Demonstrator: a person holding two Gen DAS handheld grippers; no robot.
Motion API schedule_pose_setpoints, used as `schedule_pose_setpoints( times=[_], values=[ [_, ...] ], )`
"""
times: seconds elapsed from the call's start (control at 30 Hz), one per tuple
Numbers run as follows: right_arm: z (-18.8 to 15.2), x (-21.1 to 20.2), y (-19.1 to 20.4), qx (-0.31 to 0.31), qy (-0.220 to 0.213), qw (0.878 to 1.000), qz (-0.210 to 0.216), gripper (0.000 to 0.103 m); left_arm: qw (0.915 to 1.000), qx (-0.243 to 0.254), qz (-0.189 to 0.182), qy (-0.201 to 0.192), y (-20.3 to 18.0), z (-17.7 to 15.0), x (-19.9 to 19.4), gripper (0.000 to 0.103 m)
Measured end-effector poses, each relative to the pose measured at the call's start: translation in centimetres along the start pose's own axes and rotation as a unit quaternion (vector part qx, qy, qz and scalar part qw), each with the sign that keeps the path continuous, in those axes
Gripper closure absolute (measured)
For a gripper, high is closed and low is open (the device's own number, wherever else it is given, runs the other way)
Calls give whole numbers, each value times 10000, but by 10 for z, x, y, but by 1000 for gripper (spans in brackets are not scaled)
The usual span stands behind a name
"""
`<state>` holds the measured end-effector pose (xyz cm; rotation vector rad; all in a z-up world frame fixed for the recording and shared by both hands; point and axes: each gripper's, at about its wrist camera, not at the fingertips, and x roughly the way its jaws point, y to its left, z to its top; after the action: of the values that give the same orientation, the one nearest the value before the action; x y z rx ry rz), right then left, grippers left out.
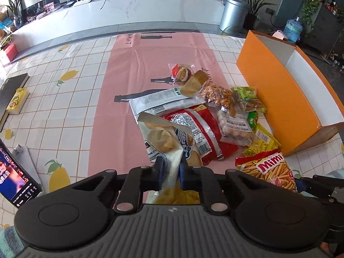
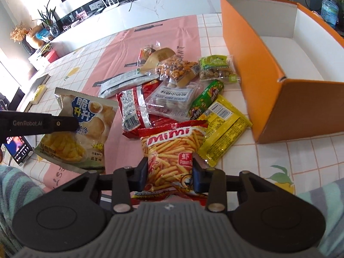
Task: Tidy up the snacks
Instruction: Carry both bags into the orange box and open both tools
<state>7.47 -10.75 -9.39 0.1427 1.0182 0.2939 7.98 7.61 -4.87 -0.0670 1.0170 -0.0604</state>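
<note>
Between the left gripper's (image 1: 169, 173) fingers: white chip bag (image 1: 165, 142), pinched at its lower edge, lifted beside the snack pile (image 2: 172, 90). Right gripper (image 2: 169, 175) fingers clamp the Mimi bag (image 2: 172, 148) by its bottom. Orange box (image 2: 268, 68) stands right of the pile on the table (image 1: 64, 107).
</note>
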Motion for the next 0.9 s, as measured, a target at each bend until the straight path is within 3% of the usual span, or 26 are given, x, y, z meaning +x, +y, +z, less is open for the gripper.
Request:
schedule_pose_setpoints(
  times=[0.3,0.5,0.67,0.9],
  values=[
    [5,-70,-18,3,-677,9976,170,67,9971,232,-342,-634,-38,8,-54,88],
    [18,-122,-46,-152,-1179,9929,-40,67,9910,600,-683,-978,-81,26,-75,88],
    [40,-147,-85,-148,-1272,9916,-164,67,9835,950,-1069,-1109,-121,47,-76,88],
    [83,-152,-147,-125,-1056,9932,-472,67,9779,1104,-1521,-918,-168,86,-44,88]
  ],
)
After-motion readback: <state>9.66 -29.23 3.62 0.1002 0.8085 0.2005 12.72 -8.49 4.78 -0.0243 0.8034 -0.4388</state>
